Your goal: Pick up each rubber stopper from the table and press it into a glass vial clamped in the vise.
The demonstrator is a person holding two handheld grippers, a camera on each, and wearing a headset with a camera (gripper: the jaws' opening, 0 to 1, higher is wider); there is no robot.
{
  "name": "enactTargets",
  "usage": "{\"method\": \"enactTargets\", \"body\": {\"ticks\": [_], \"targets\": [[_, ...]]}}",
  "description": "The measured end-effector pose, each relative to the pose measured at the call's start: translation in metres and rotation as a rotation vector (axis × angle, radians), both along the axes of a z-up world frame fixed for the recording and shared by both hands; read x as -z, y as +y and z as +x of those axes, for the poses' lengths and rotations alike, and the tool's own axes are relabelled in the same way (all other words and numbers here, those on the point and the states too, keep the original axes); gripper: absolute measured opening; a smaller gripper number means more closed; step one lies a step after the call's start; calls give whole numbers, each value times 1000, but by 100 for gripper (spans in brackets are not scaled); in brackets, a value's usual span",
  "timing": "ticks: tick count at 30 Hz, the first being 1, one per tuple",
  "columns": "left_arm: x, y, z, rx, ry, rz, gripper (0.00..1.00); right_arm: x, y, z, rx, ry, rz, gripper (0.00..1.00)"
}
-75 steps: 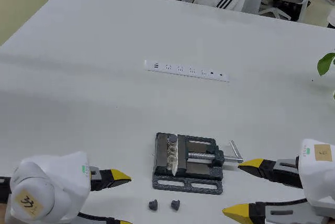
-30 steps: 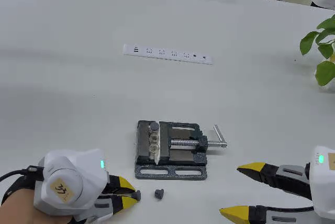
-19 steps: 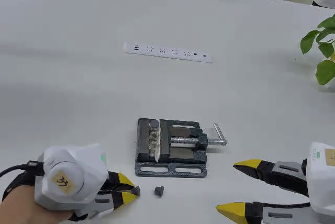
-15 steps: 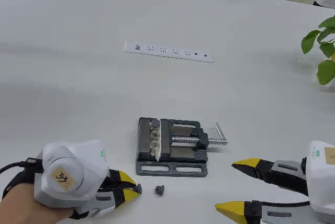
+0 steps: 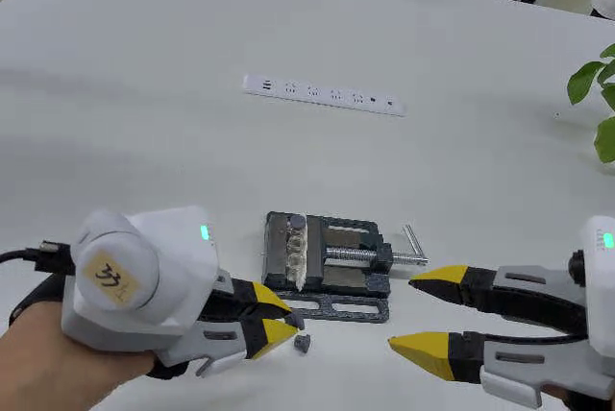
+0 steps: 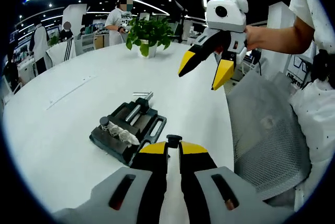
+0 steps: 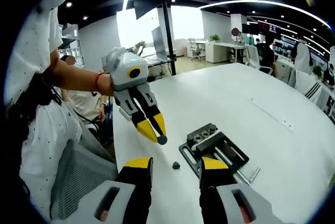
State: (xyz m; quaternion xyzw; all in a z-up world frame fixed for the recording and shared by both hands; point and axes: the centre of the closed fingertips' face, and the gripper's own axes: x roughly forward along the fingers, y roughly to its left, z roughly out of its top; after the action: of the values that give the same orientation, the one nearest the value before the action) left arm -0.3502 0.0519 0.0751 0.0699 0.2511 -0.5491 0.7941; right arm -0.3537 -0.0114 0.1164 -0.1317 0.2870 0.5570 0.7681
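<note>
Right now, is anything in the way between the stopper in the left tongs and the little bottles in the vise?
Nothing visible. The left tongs hold the stopper near the vise, with open space up to the vials. The spare stopper lies on the table.

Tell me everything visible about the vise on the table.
The vise is dark, metal-looking, lying flat on the white table. A slotted flange runs along its near edge; a silvery screw with a bar handle sticks out one end. Its jaws clamp glass vials, one capped by a dark stopper.
</note>
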Motion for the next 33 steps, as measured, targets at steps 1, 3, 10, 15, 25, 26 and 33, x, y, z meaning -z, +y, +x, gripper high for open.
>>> {"method": "enactTargets", "body": {"ticks": [1,3,10,15,25,26,33], "targets": [[-7,-1,0,3,-2,-10,5,-4,3,-1,-16,2,8,30],[-15,-4,-1,14,-13,-15,5,-9,9,-4,-43,0,16,28],[-43,-18,-9,54,-24,-42,5,-25,24,-9,-96,16,57,22],[-59,-27,-16,87,-42,-57,5,-30,30,-16,-129,38,75,20],[-72,-34,-26,135,-61,-72,5,-35,38,-26,-176,78,104,16],[-73,-35,-26,138,-62,-75,5,-35,39,-27,-183,79,102,15],[-76,-35,-26,145,-63,-77,5,-35,40,-31,-206,84,99,11]]}}
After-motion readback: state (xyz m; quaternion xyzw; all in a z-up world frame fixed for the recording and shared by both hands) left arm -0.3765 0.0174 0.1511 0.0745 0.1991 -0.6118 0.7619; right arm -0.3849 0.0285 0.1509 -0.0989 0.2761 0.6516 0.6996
